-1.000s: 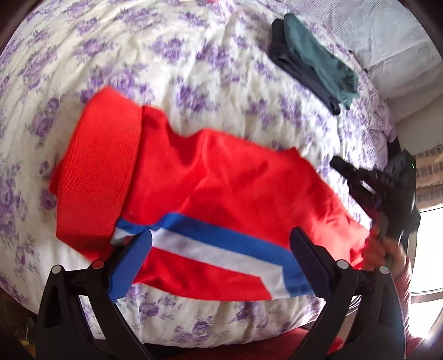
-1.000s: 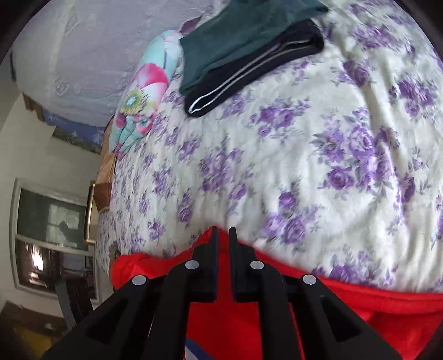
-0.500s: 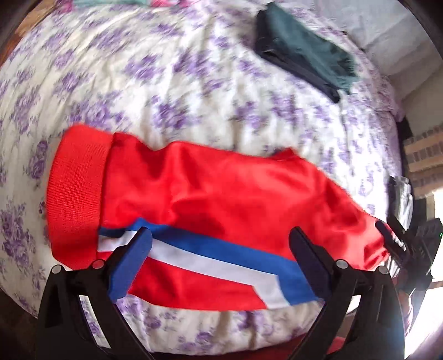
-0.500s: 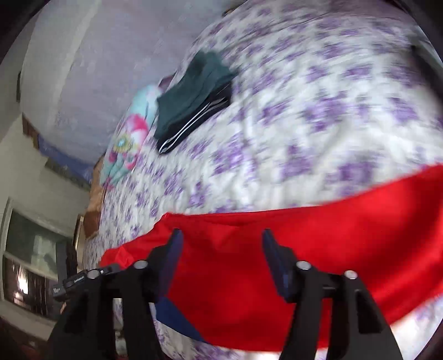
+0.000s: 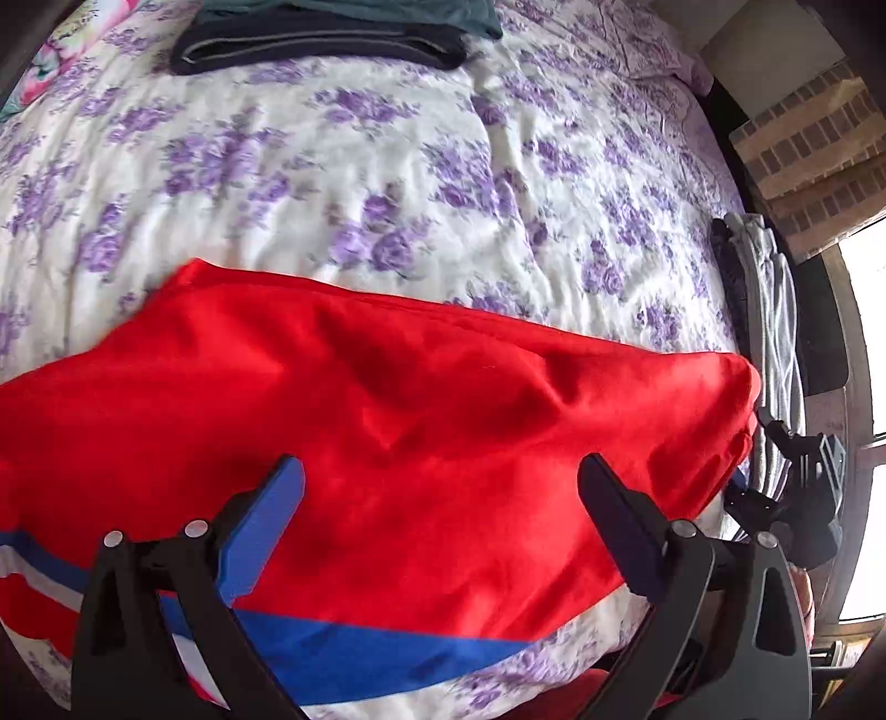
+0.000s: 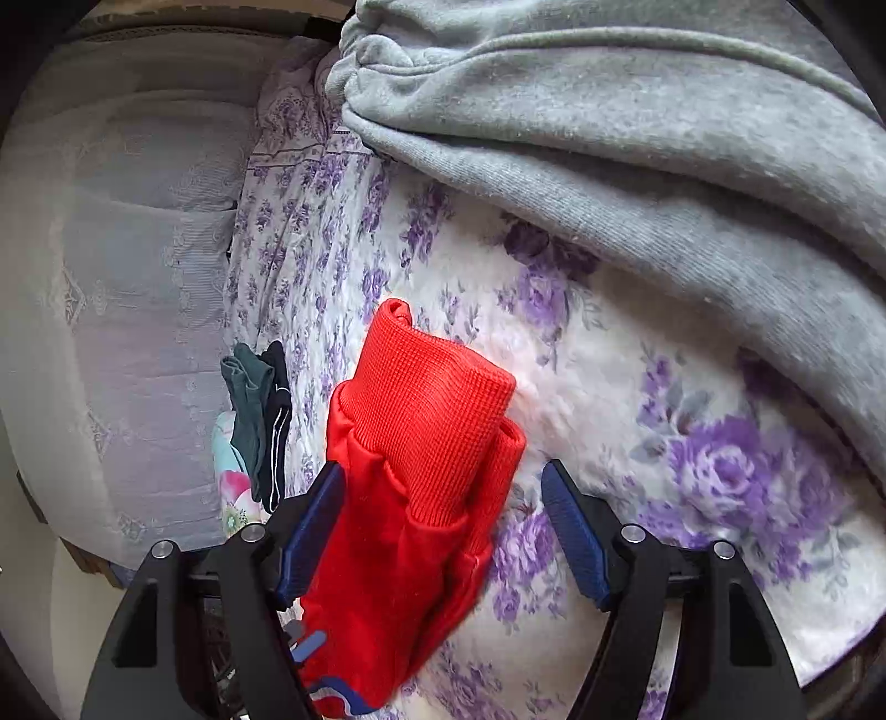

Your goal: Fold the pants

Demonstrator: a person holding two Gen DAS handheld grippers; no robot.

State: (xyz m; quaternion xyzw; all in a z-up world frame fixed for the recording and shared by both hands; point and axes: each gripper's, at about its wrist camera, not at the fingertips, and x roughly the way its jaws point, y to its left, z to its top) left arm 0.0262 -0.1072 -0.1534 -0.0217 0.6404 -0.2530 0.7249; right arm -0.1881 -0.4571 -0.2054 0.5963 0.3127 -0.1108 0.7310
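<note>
Red pants (image 5: 421, 421) with a blue and white side stripe lie lengthwise across the floral bedspread (image 5: 387, 183). My left gripper (image 5: 443, 498) hovers over their middle, open, with nothing pinched. At the right end of the pants is my right gripper (image 5: 792, 487). In the right wrist view the ribbed red cuff (image 6: 432, 421) lies between the fingers of the right gripper (image 6: 448, 526). Its jaws are opening and stand wide. The left pad is next to the cloth and the right pad is clear of it.
Folded dark green and black clothes (image 5: 321, 33) lie at the far side of the bed. A grey fleece garment (image 6: 637, 138) is heaped just beyond the cuff. A pale pillow (image 6: 111, 221) sits at the head. A brick wall (image 5: 803, 138) and a window border the bed's right edge.
My right gripper went from shut over the red cloth to wide open, rolled, and now faces the cuff end. My left gripper slid along the pants toward the right.
</note>
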